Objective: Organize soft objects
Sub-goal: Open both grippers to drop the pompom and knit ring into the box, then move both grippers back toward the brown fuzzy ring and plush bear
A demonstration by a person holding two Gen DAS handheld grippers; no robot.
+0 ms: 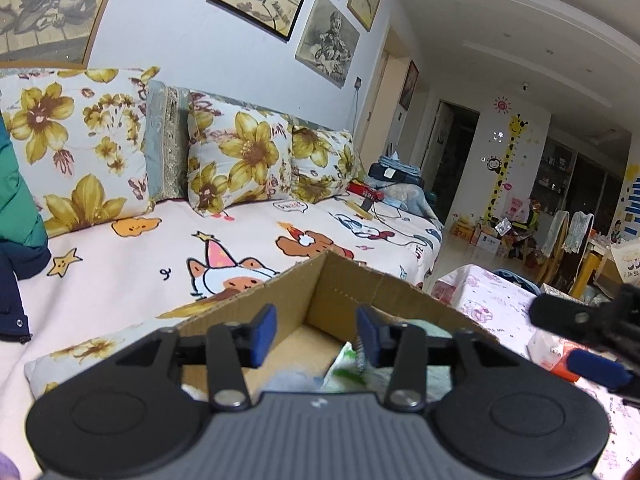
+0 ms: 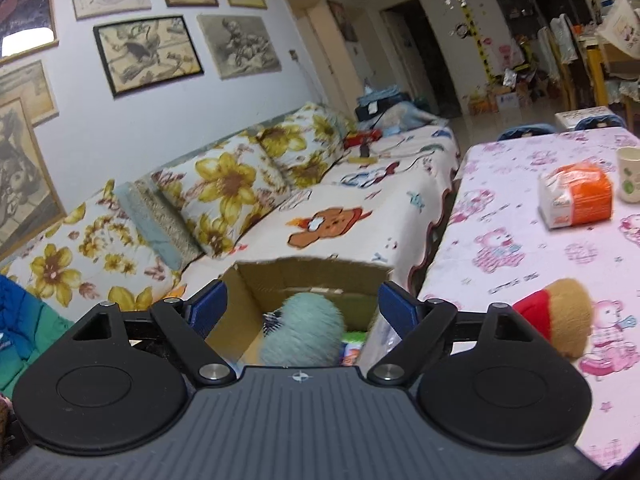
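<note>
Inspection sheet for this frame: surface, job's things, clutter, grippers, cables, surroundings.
Surface: table under a pink cartoon-print cloth.
Job's things: teal fluffy toy lies in the cardboard box; brown and red plush toy lies on the table.
Clutter: orange tissue pack, paper cup.
Grippers: left gripper open, empty; right gripper open, empty.
Cables: cord on the sofa.
Surroundings: floral cushions, framed drawings.

I see a fluffy teal plush (image 2: 302,328) lying in the open cardboard box (image 2: 320,274), near its far wall. A brown-and-red plush (image 2: 560,320) lies on the table's (image 2: 520,216) near left edge.
</note>
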